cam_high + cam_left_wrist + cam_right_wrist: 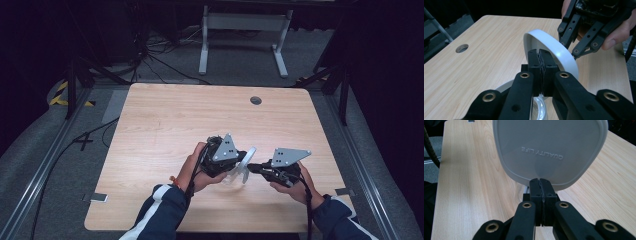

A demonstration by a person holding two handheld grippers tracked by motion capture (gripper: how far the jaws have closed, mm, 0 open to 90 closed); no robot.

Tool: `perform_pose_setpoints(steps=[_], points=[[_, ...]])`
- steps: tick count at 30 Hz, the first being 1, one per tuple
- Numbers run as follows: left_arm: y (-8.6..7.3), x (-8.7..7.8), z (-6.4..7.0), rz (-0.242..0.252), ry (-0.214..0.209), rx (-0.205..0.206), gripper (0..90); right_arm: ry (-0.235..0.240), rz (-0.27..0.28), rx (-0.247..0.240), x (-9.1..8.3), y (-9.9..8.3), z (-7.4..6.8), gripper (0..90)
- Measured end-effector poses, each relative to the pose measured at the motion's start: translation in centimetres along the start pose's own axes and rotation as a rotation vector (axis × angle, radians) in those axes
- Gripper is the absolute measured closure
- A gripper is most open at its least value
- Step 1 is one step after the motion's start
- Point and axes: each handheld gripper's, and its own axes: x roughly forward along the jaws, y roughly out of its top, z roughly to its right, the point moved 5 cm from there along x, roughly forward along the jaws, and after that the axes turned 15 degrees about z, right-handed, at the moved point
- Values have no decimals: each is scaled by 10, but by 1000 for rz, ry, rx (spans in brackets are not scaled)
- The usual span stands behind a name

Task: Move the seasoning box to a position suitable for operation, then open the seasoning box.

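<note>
A light wood-grain table (165,115) with rounded corners stands on grey carpet (240,55). Near its far edge, right of centre, sits a round cable hole (256,100). Beyond the far edge a white table frame (243,30) rests on two feet. Black cables (150,55) trail across the carpet at the far left, and yellow-and-black hazard tape (61,94) marks the floor by a dark stand. Metal rails (40,170) run along both sides. The surroundings are dark.
</note>
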Motion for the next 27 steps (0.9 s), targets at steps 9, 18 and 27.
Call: perform_pose_setpoints(steps=[9, 18, 27], points=[[-5, -23, -13, 3, 68, -13, 864, -3, 0, 0, -3, 0, 1, 899], [-35, -73, -34, -62, 182, -29, 854, -13, -15, -9, -6, 0, 4, 899], [-78, -126, -50, -168, 291, -81, 847, -24, -33, -10, -15, -1, 9, 899]])
